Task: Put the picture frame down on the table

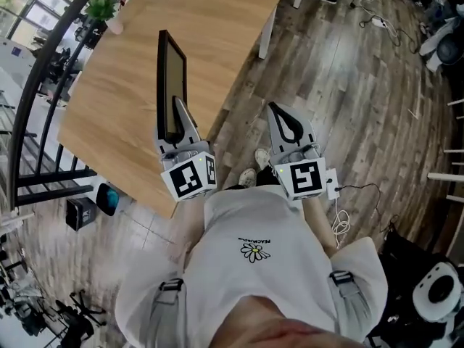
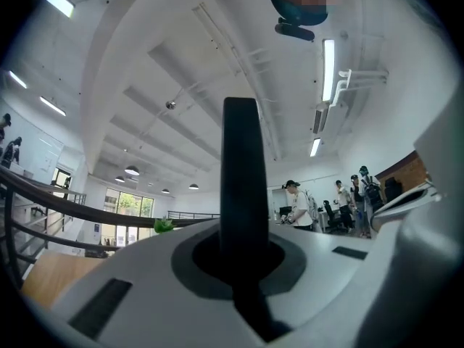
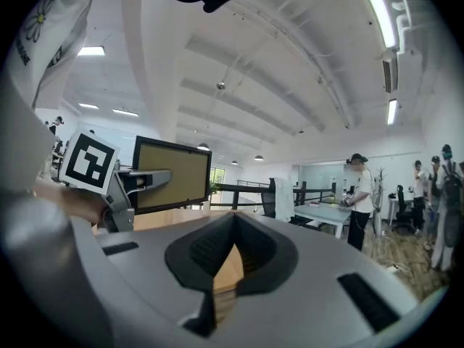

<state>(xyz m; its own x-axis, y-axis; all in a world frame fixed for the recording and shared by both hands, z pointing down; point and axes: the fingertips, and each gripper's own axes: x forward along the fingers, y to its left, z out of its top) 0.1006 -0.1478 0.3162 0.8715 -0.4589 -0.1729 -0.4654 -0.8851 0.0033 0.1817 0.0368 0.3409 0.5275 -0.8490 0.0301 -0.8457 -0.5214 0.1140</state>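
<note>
Under a high white ceiling with strip lights [image 3: 377,6], the open office has a dark wood-plank floor [image 1: 348,85] and a black railing [image 1: 32,100] along the left. People stand by desks [image 3: 359,194] far off in both gripper views.

A light wooden table [image 1: 109,114] with white legs fills the upper left of the head view. Over its near right part the picture frame [image 1: 172,85] stands upright on edge, black-rimmed, its tan face turned toward the right gripper. I cannot tell whether its lower edge touches the tabletop.

The left gripper [image 1: 179,106] is clenched on the frame's near edge, which rises as a dark bar between its jaws in the left gripper view. The right gripper [image 1: 280,109] is off the table's edge, over the floor, well apart from the frame, its jaws closed together on nothing.

A small green plant [image 1: 101,6] sits at the table's far corner. A white cable [image 1: 339,223] lies on the floor at the right.
</note>
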